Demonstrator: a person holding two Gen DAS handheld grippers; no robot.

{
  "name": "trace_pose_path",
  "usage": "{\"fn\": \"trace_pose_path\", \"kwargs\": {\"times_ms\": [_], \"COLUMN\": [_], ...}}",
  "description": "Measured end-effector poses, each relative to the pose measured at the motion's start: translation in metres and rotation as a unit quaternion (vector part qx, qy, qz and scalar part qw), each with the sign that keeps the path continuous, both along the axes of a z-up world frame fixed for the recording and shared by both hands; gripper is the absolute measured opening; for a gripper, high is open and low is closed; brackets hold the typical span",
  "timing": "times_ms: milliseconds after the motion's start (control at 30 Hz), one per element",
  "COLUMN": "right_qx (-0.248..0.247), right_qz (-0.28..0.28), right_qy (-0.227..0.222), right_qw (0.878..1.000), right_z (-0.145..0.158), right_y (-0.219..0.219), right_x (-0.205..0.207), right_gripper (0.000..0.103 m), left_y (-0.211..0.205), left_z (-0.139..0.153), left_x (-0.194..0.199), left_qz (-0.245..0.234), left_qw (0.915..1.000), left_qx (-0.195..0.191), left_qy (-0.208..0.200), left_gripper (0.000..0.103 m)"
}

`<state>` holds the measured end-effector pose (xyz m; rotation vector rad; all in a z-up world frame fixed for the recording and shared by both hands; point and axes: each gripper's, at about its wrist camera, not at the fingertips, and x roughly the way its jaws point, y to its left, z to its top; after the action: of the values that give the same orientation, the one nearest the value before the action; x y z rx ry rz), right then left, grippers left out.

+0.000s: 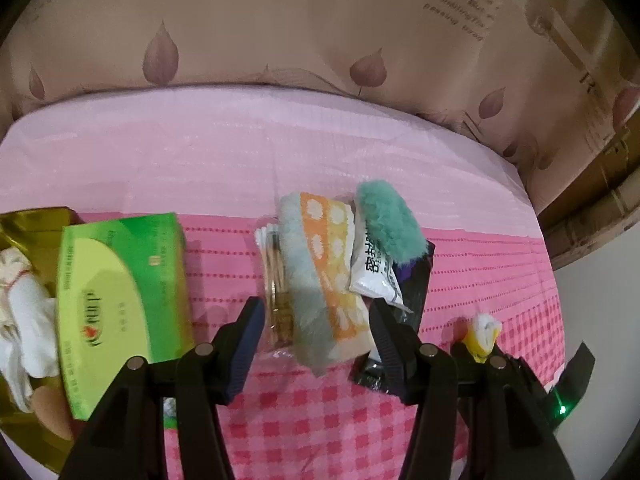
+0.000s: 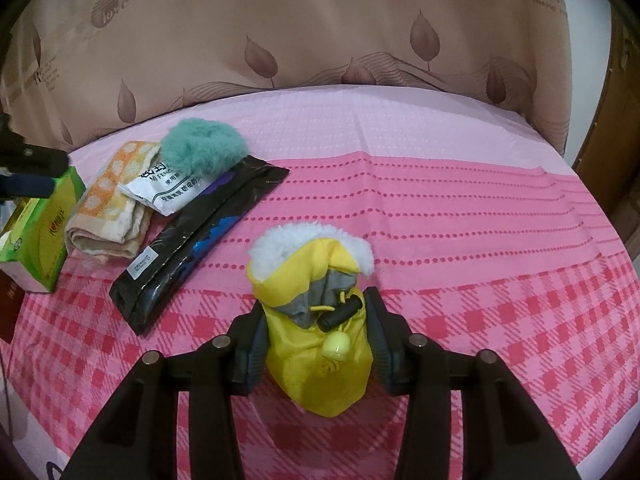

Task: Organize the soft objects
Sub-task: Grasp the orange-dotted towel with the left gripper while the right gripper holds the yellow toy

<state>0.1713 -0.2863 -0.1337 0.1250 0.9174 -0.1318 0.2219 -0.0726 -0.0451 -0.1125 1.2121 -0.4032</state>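
A rolled orange, white and grey towel (image 1: 320, 276) lies on the pink cloth between the fingers of my left gripper (image 1: 316, 320), which is open around it. A teal fluffy piece (image 1: 386, 222) and a white packet (image 1: 374, 272) lie on a black pouch (image 1: 416, 276) just right of the towel. My right gripper (image 2: 318, 340) straddles a yellow hooded garment with white fleece trim (image 2: 316, 280); its jaws touch the sides. The towel (image 2: 108, 212), teal fluff (image 2: 204, 148) and pouch (image 2: 192, 236) show at the left in the right wrist view.
A green tissue box (image 1: 120, 304) stands left of the towel, beside a gold bag (image 1: 36, 224) with white cloth (image 1: 28, 320). A pack of cotton swabs (image 1: 274, 280) lies against the towel. A patterned curtain (image 1: 320, 32) hangs behind the bed.
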Motion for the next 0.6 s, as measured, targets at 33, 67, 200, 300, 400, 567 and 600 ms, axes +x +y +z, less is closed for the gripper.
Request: {"fn": "trace_pose_path", "kwargs": {"times_ms": [33, 67, 200, 300, 400, 567, 600], "right_qx": [0.003, 0.006, 0.016, 0.022, 0.025, 0.024, 0.025], "right_qz": [0.000, -0.001, -0.002, -0.003, -0.003, -0.005, -0.005], "right_qy": [0.000, -0.001, -0.002, -0.002, -0.002, -0.002, -0.002], "right_qw": [1.000, 1.000, 1.000, 1.000, 1.000, 1.000, 1.000], "right_z": [0.000, 0.000, 0.000, -0.001, -0.001, -0.001, -0.001], "right_y": [-0.001, -0.001, -0.002, -0.003, -0.003, -0.001, -0.001], "right_x": [0.000, 0.000, 0.000, 0.000, 0.000, 0.001, 0.001], "right_gripper": [0.042, 0.042, 0.043, 0.043, 0.044, 0.044, 0.044], "left_y": [-0.002, -0.003, -0.005, -0.011, -0.014, -0.018, -0.017], "left_z": [-0.003, -0.008, -0.020, -0.027, -0.031, -0.038, -0.038], "left_x": [0.002, 0.005, 0.015, 0.020, 0.022, 0.022, 0.021], "left_qz": [0.001, 0.006, 0.018, 0.018, 0.019, 0.021, 0.024], "left_qw": [1.0000, 0.9999, 0.9994, 0.9994, 0.9994, 0.9992, 0.9990], "left_qx": [-0.001, -0.001, -0.010, -0.008, -0.011, -0.015, -0.019], "left_qy": [0.004, 0.008, 0.028, 0.029, 0.028, 0.032, 0.033], "left_gripper": [0.056, 0.056, 0.056, 0.055, 0.052, 0.021, 0.021]}}
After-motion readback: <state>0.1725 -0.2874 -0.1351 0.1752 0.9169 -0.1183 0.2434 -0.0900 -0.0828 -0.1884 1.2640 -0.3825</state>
